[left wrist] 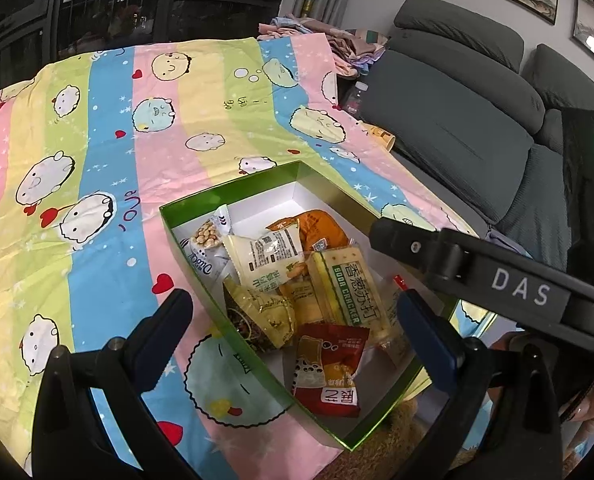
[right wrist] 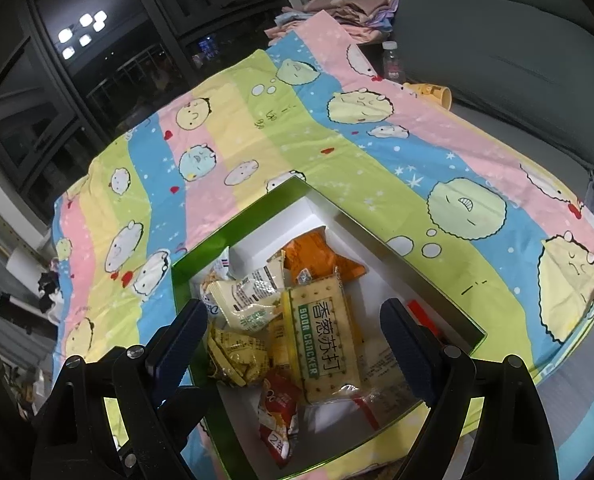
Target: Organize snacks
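Note:
A green box (left wrist: 201, 268) with a white inside sits on a striped cartoon cloth and holds several snack packets. On top lies a soda cracker pack (left wrist: 347, 290), also in the right wrist view (right wrist: 325, 340). A red packet (left wrist: 329, 368) lies at the near end, an orange packet (left wrist: 321, 228) at the far end. My left gripper (left wrist: 293, 312) is open above the box, empty. My right gripper (right wrist: 297, 320) is open over the cracker pack, empty. In the left wrist view the right gripper's body (left wrist: 497, 280) reaches in over the box's right side.
The striped cloth (left wrist: 137, 140) covers the table. A grey sofa (left wrist: 457, 120) stands to the right. A yellow paper cup (right wrist: 433, 94) and a bottle (right wrist: 392, 62) sit past the cloth's far right edge, with folded clothes (right wrist: 337, 12) behind. Dark windows are at the back.

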### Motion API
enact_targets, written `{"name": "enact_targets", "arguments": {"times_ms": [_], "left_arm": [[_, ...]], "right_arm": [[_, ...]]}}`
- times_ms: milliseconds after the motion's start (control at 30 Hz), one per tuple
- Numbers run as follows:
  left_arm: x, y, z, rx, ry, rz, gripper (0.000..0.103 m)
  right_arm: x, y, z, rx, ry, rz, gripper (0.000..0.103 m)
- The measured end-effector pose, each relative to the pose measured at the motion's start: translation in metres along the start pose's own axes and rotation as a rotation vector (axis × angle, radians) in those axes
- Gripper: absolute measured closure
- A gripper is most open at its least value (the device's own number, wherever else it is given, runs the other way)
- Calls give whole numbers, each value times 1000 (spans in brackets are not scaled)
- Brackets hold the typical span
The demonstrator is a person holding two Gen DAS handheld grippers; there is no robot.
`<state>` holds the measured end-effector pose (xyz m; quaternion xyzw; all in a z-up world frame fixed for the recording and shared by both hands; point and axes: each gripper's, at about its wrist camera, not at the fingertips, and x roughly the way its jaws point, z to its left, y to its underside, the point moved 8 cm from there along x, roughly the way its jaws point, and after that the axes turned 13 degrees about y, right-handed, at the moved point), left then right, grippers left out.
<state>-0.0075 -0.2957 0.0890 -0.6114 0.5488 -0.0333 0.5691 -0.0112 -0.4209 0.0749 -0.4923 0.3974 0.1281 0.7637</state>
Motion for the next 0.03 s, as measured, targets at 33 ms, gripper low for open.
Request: {"name": "enact_targets", "arguments": {"times_ms": [33], "left_arm": [[-1,1,1,-3,-2,1,1]], "right_arm": [[-1,0,1,-3,2,-1,15]]}}
